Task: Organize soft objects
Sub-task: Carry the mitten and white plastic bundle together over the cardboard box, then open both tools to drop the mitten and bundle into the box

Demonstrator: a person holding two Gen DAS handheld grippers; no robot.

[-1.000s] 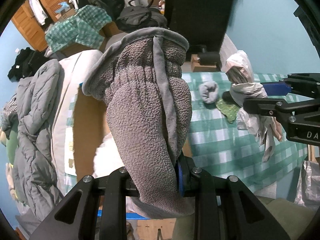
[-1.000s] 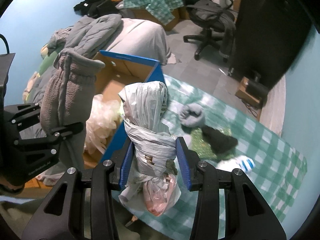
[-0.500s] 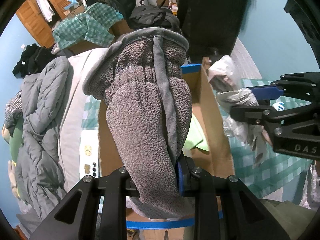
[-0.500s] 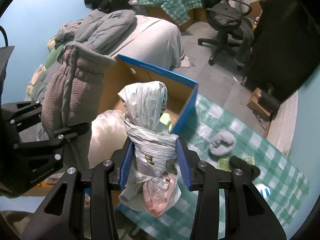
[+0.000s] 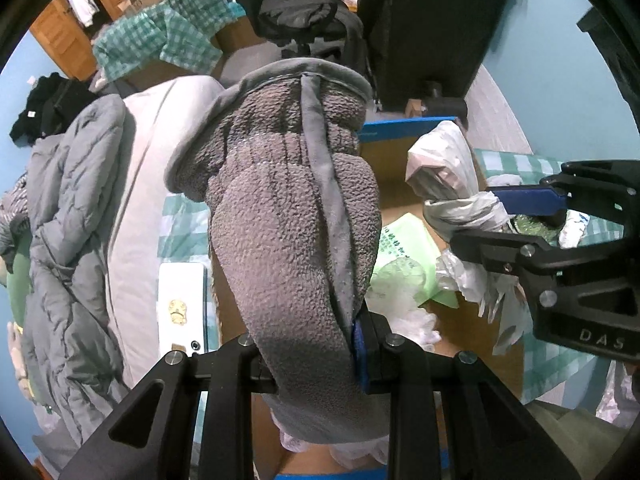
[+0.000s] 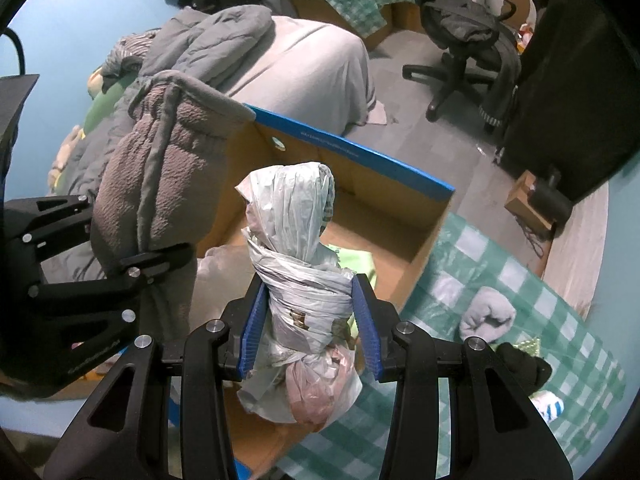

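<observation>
My left gripper (image 5: 312,356) is shut on a grey fleece mitten (image 5: 292,216), which fills the middle of the left wrist view and hangs over a cardboard box with a blue rim (image 6: 400,168). In the right wrist view the mitten (image 6: 168,176) shows at the left. My right gripper (image 6: 310,328) is shut on a knotted bundle of plastic bags (image 6: 296,240), also above the box; the bundle (image 5: 444,184) appears at the right of the left wrist view. Inside the box lie a light green bag (image 5: 404,248) and white plastic.
A green checked tablecloth (image 6: 480,264) at the right holds a rolled grey sock (image 6: 486,314), a black soft item (image 6: 524,364) and a white and blue sock (image 6: 550,406). A bed with a grey quilted jacket (image 5: 68,208) lies left. An office chair (image 6: 460,40) stands behind.
Both grippers have moved sideways from above the checked tablecloth to above the open cardboard box, still gripping the mitten and the bag bundle.
</observation>
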